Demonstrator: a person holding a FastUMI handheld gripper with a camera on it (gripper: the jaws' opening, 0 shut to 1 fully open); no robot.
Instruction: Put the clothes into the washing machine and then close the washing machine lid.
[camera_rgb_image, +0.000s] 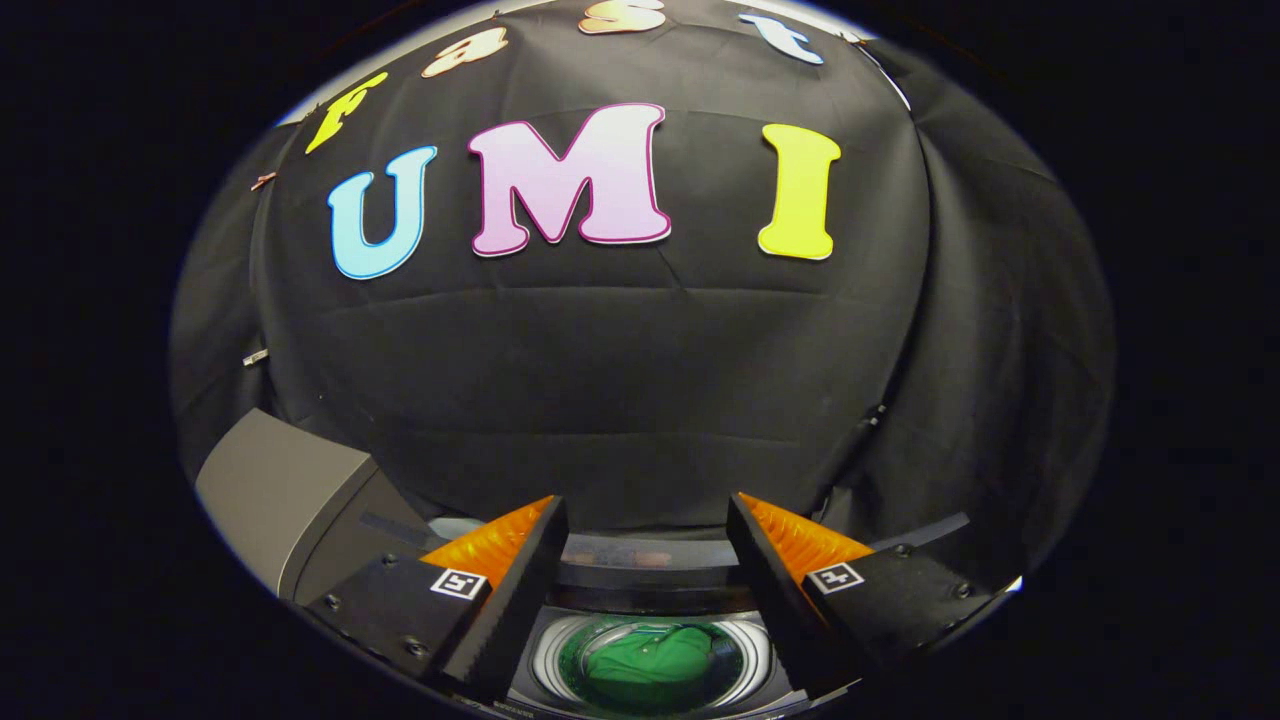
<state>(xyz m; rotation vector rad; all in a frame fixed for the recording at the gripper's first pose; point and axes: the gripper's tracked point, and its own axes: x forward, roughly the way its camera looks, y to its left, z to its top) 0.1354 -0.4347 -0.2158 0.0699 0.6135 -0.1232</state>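
I see the green clothes (650, 660) lying inside the washing machine (300, 500) drum, between my gripper (645, 520) fingers, which stand apart and hold nothing. At ten o'clock, the grey lid (275, 480) stands raised.

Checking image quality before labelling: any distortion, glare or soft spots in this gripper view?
Gripper view: strong fisheye bending, the cloth wall's seams curve; even lighting, no hard shadows; mild sheen on the washing machine drum rim; green garment inside reads fairly sharp; open hand-held gripper in focus, nothing between its fingers; raised grey lid beside them slightly soft.
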